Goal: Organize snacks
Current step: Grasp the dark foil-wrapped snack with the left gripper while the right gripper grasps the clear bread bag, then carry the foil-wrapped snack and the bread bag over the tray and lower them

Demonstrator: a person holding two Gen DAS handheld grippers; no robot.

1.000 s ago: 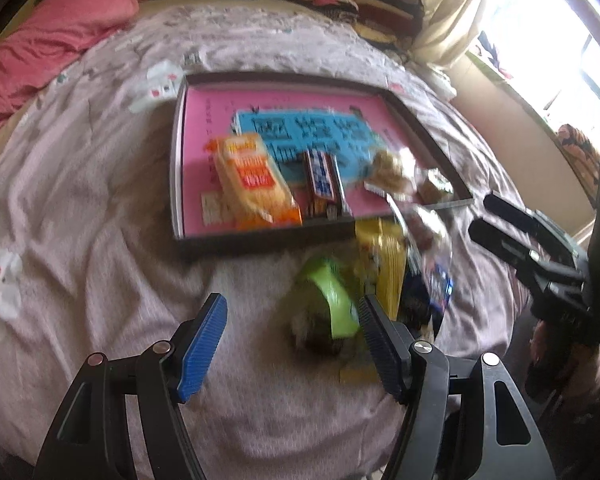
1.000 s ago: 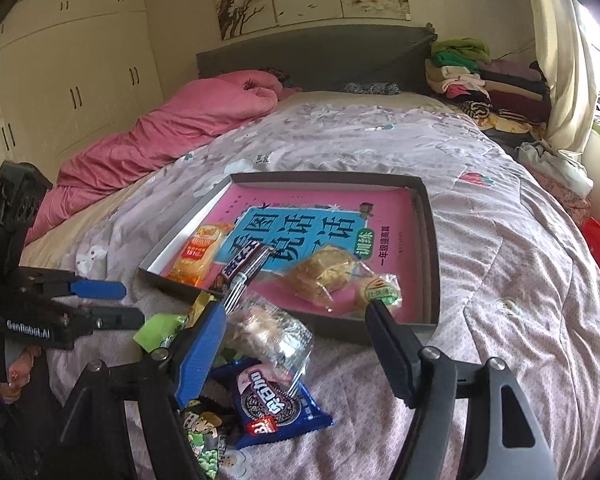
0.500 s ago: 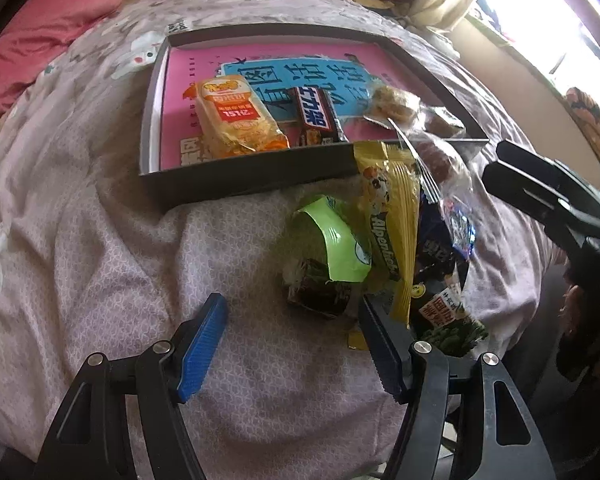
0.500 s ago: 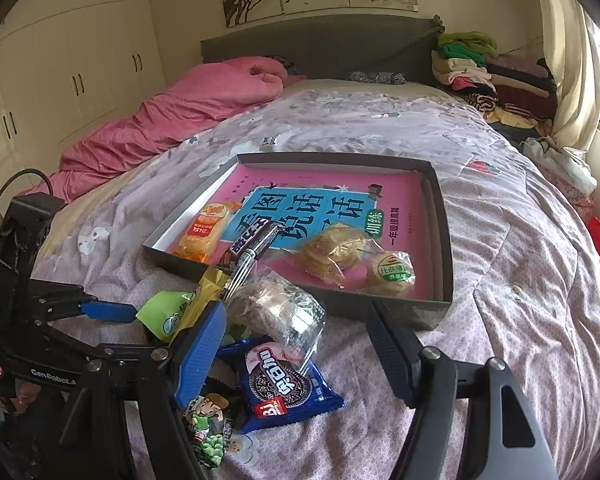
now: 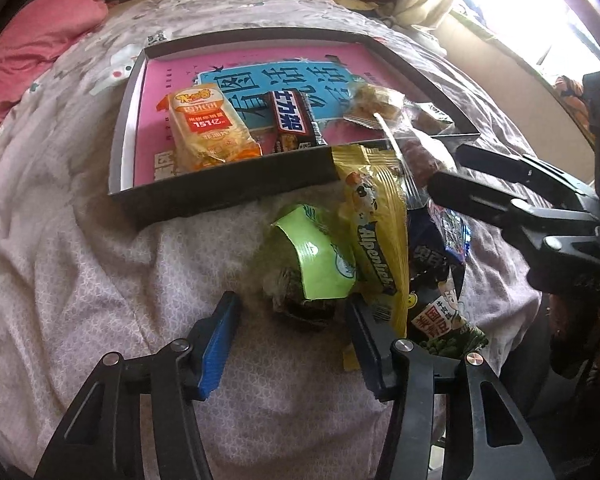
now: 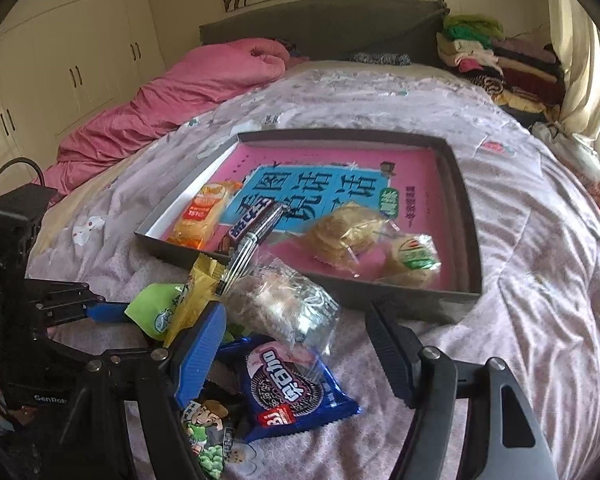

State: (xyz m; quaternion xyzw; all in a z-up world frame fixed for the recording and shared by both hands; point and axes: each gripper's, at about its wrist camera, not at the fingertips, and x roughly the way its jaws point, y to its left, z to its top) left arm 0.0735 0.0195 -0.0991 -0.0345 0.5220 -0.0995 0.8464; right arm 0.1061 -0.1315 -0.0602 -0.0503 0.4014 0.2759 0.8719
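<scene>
Your left gripper (image 5: 290, 314), with 1 ribbed blue pad and 1 black one on rigid black plastic arms, points steeply down at a crinkled lime-green wrapped snack (image 5: 312, 264) lying on the soft, wrinkled pink-patterned bedspread (image 5: 80, 280); its jaws are closing, the snack sits between them, and the pads do not yet press on it. Compared with 1 second ago, that gap is visibly narrower and the snack looms larger and sharper, since the gripper has dropped toward it. Beside the green snack lie a glossy yellow foil packet (image 5: 374, 224), a dark blue cookie pack (image 6: 288, 388), a clear crackly bag of pale pastry (image 6: 280, 304) and a green-pea pouch (image 6: 206, 436), all overlapping in a loose heap just in front of the shallow, dark grey rectangular tray (image 5: 204, 196). The tray's floor is covered by a flat pink-and-blue printed book cover (image 6: 420, 168), on which rest an orange cracker pack (image 5: 206, 132), a dark chocolate bar (image 5: 294, 122), a clear bag of round biscuits (image 6: 346, 232) and 1 small wrapped round cake (image 6: 414, 256). Your right gripper (image 6: 296, 340) hangs half wide over the cookie pack and pastry bag, gripping nothing, its gap unchanged from 1 second ago.
</scene>
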